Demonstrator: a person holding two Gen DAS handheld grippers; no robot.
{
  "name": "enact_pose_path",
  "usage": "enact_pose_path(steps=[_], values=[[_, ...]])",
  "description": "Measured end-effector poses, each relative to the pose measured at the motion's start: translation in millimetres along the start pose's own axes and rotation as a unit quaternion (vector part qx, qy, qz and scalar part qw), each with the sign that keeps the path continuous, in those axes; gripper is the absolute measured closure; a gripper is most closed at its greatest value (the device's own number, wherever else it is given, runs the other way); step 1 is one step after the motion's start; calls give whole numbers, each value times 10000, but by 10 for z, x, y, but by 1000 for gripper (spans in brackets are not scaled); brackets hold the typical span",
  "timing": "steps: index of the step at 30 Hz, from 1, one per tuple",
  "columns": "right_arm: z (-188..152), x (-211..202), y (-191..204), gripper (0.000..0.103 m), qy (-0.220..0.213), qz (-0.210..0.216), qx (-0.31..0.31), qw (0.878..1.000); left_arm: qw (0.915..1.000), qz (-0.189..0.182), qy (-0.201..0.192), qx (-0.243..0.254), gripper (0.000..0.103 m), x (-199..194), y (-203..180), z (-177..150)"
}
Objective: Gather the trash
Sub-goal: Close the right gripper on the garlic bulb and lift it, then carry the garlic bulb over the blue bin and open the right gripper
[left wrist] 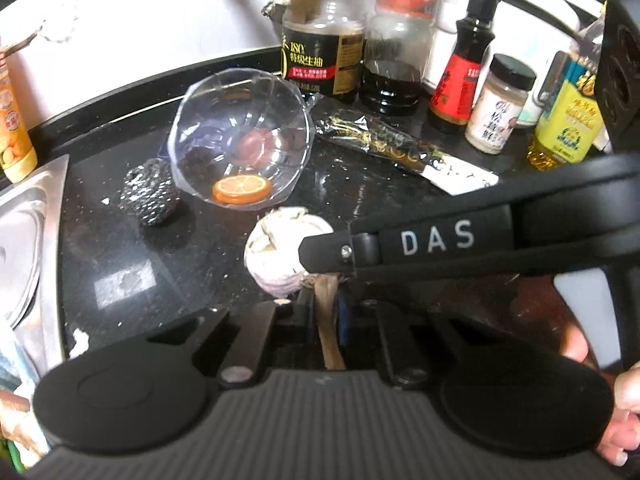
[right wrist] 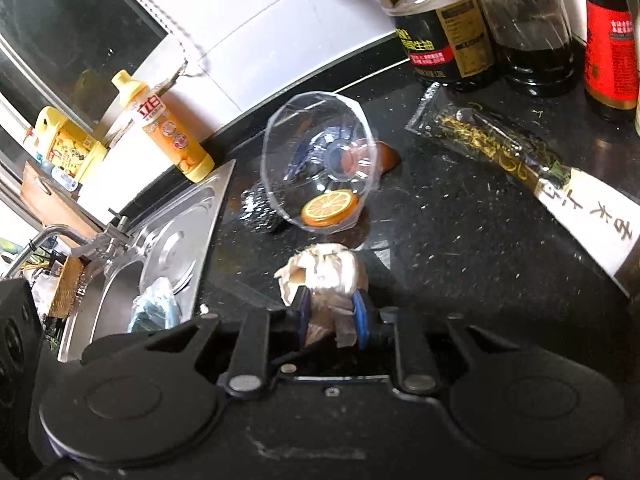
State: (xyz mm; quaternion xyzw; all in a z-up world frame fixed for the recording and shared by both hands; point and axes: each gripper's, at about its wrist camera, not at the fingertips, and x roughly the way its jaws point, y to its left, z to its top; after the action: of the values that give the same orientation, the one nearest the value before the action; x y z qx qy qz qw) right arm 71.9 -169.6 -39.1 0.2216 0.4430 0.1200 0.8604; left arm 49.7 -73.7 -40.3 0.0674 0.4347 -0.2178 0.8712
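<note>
Trash pickup is barely begun: your right gripper (right wrist: 330,314) pinches the crumpled wad (right wrist: 324,270), your left gripper (left wrist: 320,320) clamps its brown strip (left wrist: 329,322), while the clear plastic cup (left wrist: 240,140) and black wrapper (left wrist: 396,146) wait.

Both views are fairly bright, lit from above and behind. The white wall (left wrist: 160,12) is washed out. Glare spots gleam on the black counter (left wrist: 124,284), the clear plastic bowl (right wrist: 320,160) and the steel sink (right wrist: 176,240). The bottles (left wrist: 404,40) at the back are smeared. Fisheye bending curves the counter's edge, and detail softens toward the corners.
</note>
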Motion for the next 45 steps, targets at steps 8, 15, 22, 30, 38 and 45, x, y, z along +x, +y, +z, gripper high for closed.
enact_pose_path(steps=[8,15,22,30,38,45], values=[[-187,44,372,81,87,-93,-204,9997,10000,-67,48,4,92,-220,237,-234],[-256,121,527,56,187,-307,-412,9985,9998,-135,106,-48,91,-269,393,-408],[-102,333,561,45,359,-91,-544,9978,9991,186,206,-322,59,-229,532,-408],[-131,428,648,63,383,115,-784,9961,9984,399,259,-317,51,-83,567,-286],[-140,427,636,69,451,50,-656,9968,9985,465,185,-233,55,-28,581,-275],[-221,430,614,58,380,-4,-318,9988,9991,382,102,-166,56,-76,627,-333]])
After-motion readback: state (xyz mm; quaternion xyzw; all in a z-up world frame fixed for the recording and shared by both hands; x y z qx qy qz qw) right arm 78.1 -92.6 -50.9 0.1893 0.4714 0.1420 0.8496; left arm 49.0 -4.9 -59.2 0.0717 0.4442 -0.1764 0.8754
